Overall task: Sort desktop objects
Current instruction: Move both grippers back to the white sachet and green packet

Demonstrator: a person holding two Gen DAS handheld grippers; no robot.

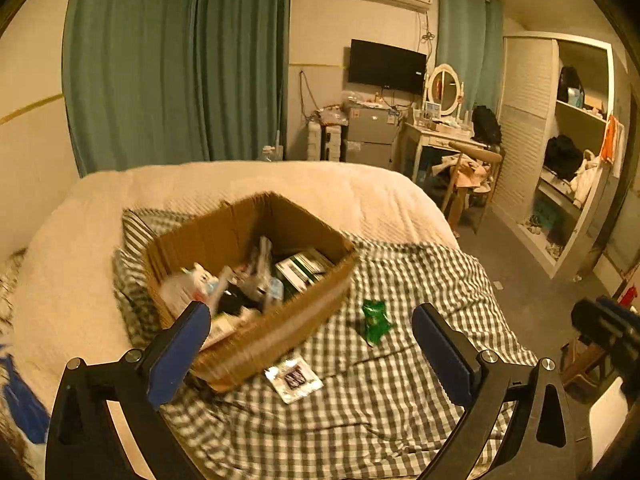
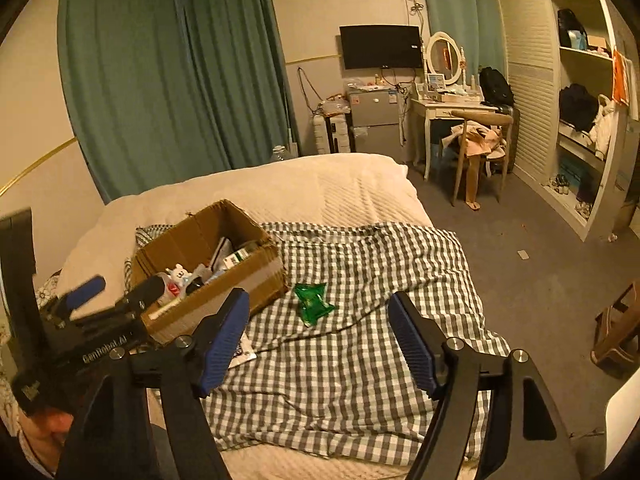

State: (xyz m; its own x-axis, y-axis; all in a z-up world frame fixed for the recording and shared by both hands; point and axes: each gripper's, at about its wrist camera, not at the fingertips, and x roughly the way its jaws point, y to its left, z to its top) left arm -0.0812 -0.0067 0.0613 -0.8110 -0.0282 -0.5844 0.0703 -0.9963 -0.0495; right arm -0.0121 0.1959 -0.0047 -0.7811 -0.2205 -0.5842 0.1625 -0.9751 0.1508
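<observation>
Both claws, left [image 1: 311, 354] and right [image 2: 319, 340], are spread wide and hold nothing. The green packet [image 2: 312, 302] lies on the checked cloth [image 2: 360, 360] beside the box [image 2: 224, 300]. It looks light and crinkly; I would pinch one edge.

bed [image 2: 352, 184], checked cloth [image 2: 360, 344], box [image 2: 224, 292], packets [image 2: 312, 300]
</observation>
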